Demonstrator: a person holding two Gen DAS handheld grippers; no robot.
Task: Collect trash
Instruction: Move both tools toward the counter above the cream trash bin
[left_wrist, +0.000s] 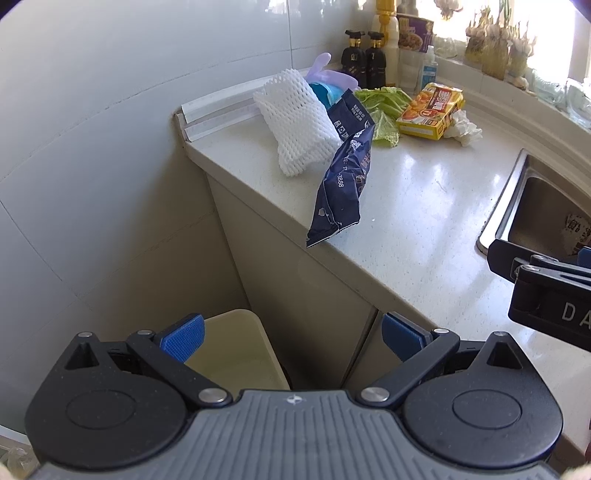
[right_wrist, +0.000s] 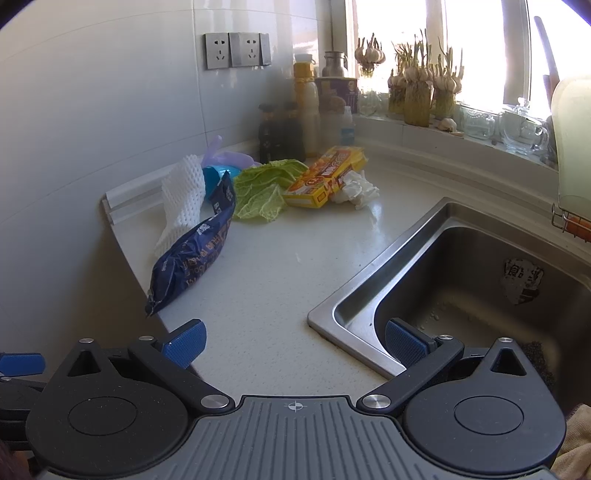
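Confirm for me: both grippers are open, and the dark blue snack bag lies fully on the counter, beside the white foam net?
Not quite. Both the left gripper and right gripper are open, but the dark blue snack bag overhangs the counter edge at its near end, as the left wrist view shows. It does lie beside the white foam net.

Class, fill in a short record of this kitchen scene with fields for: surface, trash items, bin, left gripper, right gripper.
surface: white countertop beside a steel sink
trash items: dark blue wrapper overhanging the counter edge, white foam net, cabbage leaves, yellow box, crumpled tissue
bin: cream bin on the floor below the counter
left gripper: open, holding nothing
right gripper: open, holding nothing
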